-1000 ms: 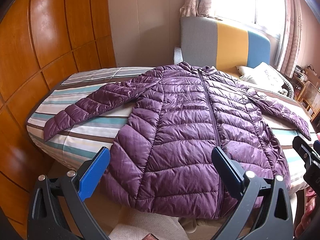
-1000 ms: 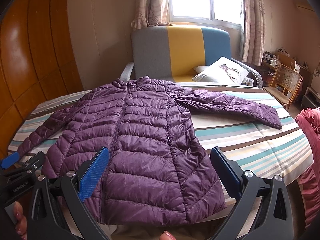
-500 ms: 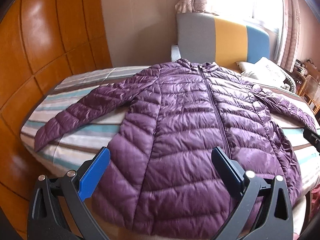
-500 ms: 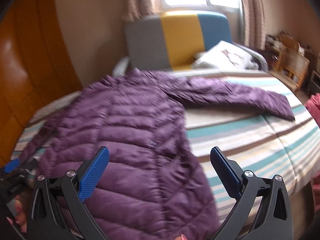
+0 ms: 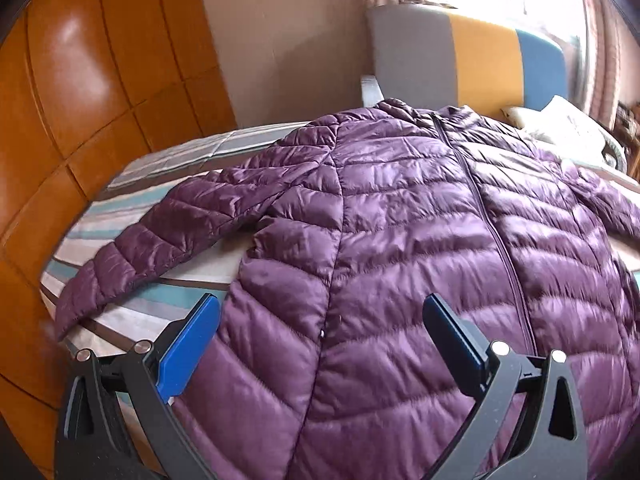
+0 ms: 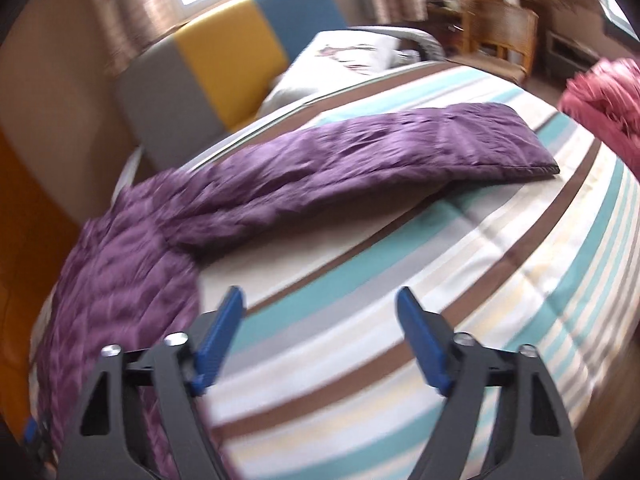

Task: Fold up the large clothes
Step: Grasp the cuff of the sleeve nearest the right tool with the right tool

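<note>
Compared with a second ago, both cameras sit way closer to the bed [image 6: 460, 280] and lower. The left hand-held gripper [image 5: 320, 328] now hangs right over the lower front of the purple puffer jacket [image 5: 400, 240], jaws spread wide with nothing pinched, whereas before you could see the whole jacket plus the bed edge under it. The right hand-held gripper [image 6: 320, 320] has swung off the jacket body and rolled, so its view is tilted; it's now over bare striped sheet, with the jacket's right sleeve [image 6: 380, 152] stretched out ahead of it. Its jaws are closing in, but there's nothing between them.

The jacket lies flat, zipped front up, spread across the bed with both sleeves out. Around it: orange wood wardrobe [image 5: 80, 100] on the left, grey-yellow-blue headboard [image 5: 480, 60] at the back, a white pillow [image 6: 352, 52], a rattan chair [image 6: 500, 32], and something pink [image 6: 604, 100] at the right edge. The right view is blurry.
</note>
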`<state>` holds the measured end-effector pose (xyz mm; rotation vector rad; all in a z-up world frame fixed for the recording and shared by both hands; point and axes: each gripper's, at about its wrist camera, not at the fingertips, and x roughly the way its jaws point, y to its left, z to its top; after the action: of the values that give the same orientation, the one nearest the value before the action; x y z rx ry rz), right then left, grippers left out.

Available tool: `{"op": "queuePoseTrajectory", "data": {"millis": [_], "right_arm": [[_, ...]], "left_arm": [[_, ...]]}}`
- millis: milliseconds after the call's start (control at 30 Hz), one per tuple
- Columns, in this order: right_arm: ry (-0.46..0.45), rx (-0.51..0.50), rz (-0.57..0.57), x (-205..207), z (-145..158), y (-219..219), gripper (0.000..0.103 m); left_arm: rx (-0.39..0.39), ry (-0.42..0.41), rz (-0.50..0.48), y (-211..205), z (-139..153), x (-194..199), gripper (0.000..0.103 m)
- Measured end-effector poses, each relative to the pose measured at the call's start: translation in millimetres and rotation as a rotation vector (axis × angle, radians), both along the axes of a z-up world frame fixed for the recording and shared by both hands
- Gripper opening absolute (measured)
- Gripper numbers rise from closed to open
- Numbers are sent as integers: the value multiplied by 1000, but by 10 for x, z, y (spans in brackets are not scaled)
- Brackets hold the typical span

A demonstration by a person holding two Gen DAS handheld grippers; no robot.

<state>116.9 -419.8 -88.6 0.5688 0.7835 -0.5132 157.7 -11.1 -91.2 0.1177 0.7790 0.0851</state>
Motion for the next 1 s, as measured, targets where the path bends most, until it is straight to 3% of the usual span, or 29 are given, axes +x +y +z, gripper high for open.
{"op": "queuePoseTrajectory", "data": {"millis": [67,200,400,500,667,800,867,1000], "right_arm": [[-12,40,-61,48,-71,-266,75],[-61,143,-195,45,-217,-734,61],[-169,303,-380,-43,-413,-1261,60],[-187,309,-417,-2,-438,-1381,60],[-212,317,-494,40,-504,-1527,47],[-223,330,-531,50,-575,-1703,19],[-224,331,-532,19,-596,-1745,13],[-174,183,-465,176,-411,-1660,9]], "left_arm": [[-29,-2,-2,25,-55,73,101],[-40,9,-14,47,-204,151,100],[-21,19,-12,53,-392,155,99],[-2,18,-8,30,-434,160,101],[12,14,-5,7,-484,155,101],[2,26,-3,17,-504,166,101],[-9,42,0,33,-505,182,101],[16,15,32,77,-434,169,101]]}}
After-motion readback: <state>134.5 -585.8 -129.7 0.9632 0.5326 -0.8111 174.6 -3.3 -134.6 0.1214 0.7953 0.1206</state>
